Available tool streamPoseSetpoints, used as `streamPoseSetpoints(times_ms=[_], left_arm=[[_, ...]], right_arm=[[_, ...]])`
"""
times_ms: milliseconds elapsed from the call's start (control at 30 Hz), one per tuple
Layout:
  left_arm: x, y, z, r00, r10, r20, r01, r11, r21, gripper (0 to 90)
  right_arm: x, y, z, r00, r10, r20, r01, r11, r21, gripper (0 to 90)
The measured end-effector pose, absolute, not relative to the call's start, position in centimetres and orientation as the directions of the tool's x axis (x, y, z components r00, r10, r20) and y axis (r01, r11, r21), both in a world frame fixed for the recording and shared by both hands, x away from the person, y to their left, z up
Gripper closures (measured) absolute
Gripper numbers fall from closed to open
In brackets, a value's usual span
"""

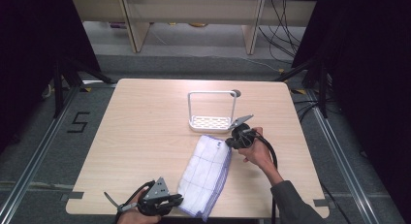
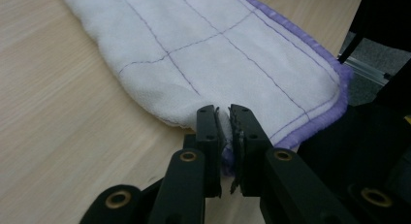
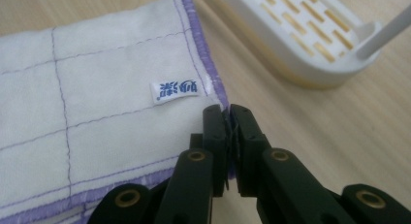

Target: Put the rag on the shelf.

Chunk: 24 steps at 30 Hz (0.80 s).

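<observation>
High view stuff: a folded white quilted cloth with purple stitched edging [image 1: 206, 173] is laid near the table's [image 1: 145, 136] front edge, pinched at opposite ends. The left gripper [image 1: 175, 200] is clamped on the near end, the right gripper [image 1: 231, 142] on the far corner, probably so it can be lifted flat. Plenty of bare wood is left on the left; the white slotted plastic rack [image 1: 212, 112] is parked just beyond.

Surface: a light wooden table [image 1: 145, 136] with rounded corners, standing on grey floor.
Cloth: a folded white cloth [image 1: 206, 173] with purple edging, lying flat at 5 o'clock from the table's middle.
Rack: a white rack [image 1: 212, 121], at 1 o'clock.
</observation>
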State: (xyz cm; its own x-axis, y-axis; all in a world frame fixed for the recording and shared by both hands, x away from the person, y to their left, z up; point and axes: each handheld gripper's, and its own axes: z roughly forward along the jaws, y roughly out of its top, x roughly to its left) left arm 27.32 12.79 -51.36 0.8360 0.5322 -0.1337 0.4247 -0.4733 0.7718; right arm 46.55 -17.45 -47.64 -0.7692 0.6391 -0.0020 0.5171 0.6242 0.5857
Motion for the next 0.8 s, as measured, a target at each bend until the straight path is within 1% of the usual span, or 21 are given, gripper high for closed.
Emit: streamPoseSetpoints(times_ms=[133,233,300,400,433,467,500,533,567,600,633,667,700,767,800], left_arm=[[27.2,11.3,-51.4,0.852,0.51,-0.119,0.404,-0.495,0.769,82.6],[27.2,10.0,-51.3,0.866,0.486,-0.118,0.389,-0.504,0.771,82.6],[27.2,9.1,-51.4,0.875,0.473,-0.106,0.37,-0.509,0.777,82.5],[27.2,8.6,-51.3,0.881,0.46,-0.109,0.367,-0.519,0.772,81.9],[27.2,8.5,-51.3,0.884,0.448,-0.131,0.374,-0.51,0.775,79.3],[27.2,8.5,-51.3,0.884,0.448,-0.131,0.374,-0.51,0.775,75.1],[27.3,8.6,-51.2,0.885,0.444,-0.138,0.375,-0.506,0.776,69.3],[27.3,8.8,-51.1,0.876,0.454,-0.163,0.395,-0.481,0.782,69.3],[27.6,9.2,-50.6,0.871,0.454,-0.188,0.407,-0.453,0.793,59.0],[27.6,9.2,-50.6,0.871,0.454,-0.188,0.407,-0.453,0.793,54.7],[28.1,9.8,-50.0,0.854,0.482,-0.196,0.42,-0.415,0.807,50.4],[28.1,9.8,-50.0,0.854,0.482,-0.196,0.42,-0.415,0.807,48.3],[28.5,10.2,-49.7,0.844,0.497,-0.2,0.427,-0.399,0.812,48.3],[29.5,10.9,-49.1,0.827,0.517,-0.221,0.441,-0.352,0.826,47.0],[30.1,11.2,-48.8,0.816,0.531,-0.227,0.447,-0.333,0.83,47.0]], right_arm=[[47.5,-16.6,-47.7,-0.773,0.634,-0.016,0.509,0.634,0.582,86.2],[48.5,-15.3,-47.9,-0.797,0.6,-0.063,0.469,0.682,0.562,86.1],[48.9,-14.8,-48.1,-0.802,0.592,-0.072,0.457,0.688,0.563,85.9],[49.1,-14.3,-48.1,-0.806,0.585,-0.084,0.446,0.696,0.563,85.2],[49.3,-14.1,-48.2,-0.806,0.588,-0.073,0.449,0.687,0.571,80.1],[49.3,-14.1,-48.2,-0.806,0.588,-0.073,0.449,0.687,0.571,80.1],[49.3,-14.3,-48.1,-0.77,0.634,-0.074,0.482,0.654,0.583,71.3],[49.3,-14.3,-48.1,-0.77,0.634,-0.074,0.482,0.654,0.583,71.3],[49.2,-14.9,-47.7,-0.736,0.675,-0.05,0.509,0.601,0.616,63.2],[49.2,-14.9,-47.7,-0.736,0.675,-0.05,0.509,0.601,0.616,63.2],[48.6,-16.0,-46.8,-0.713,0.7,-0.028,0.517,0.553,0.654,60.1],[48.1,-16.5,-46.2,-0.702,0.713,0.004,0.539,0.527,0.657,58.1],[48.1,-16.5,-46.2,-0.702,0.713,0.004,0.539,0.527,0.657,58.1],[47.1,-17.4,-45.5,-0.696,0.718,0.014,0.538,0.507,0.673,54.6],[46.7,-17.7,-45.4,-0.698,0.716,0.019,0.522,0.49,0.698,53.6]])
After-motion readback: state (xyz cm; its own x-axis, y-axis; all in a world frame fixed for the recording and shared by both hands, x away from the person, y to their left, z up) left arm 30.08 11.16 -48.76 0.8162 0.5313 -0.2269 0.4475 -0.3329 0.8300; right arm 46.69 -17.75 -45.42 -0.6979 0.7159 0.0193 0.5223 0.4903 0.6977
